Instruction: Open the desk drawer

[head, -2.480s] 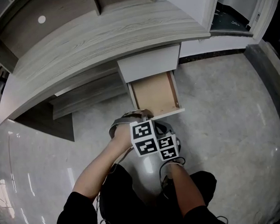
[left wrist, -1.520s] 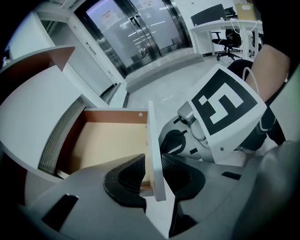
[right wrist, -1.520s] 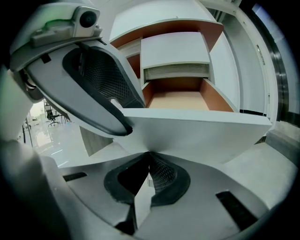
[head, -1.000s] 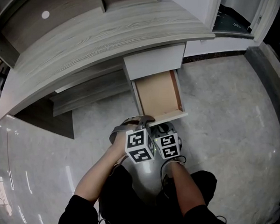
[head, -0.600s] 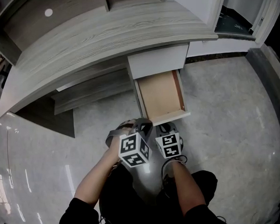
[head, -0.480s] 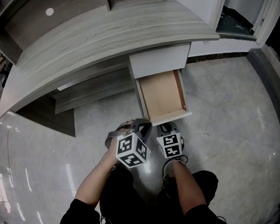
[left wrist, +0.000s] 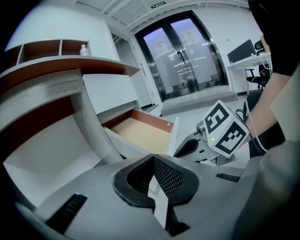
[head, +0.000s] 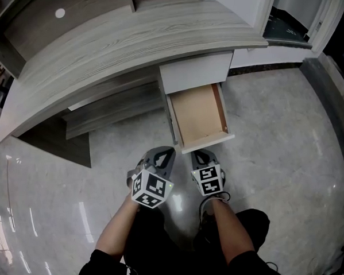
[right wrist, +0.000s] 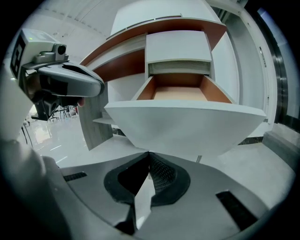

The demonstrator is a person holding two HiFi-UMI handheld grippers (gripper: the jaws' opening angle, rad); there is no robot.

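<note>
The drawer (head: 198, 116) stands pulled out from the bench's (head: 127, 44) front edge, long axis toward the person. The right tool (head: 200, 157), clenched empty, is nearest (just before the drawer front); the left tool (head: 163, 156), likewise clenched empty, lies off leftward.

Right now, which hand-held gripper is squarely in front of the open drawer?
The right hand-held gripper, facing the drawer front; the left hand-held gripper sits off to its left, beyond the drawer's corner.
</note>
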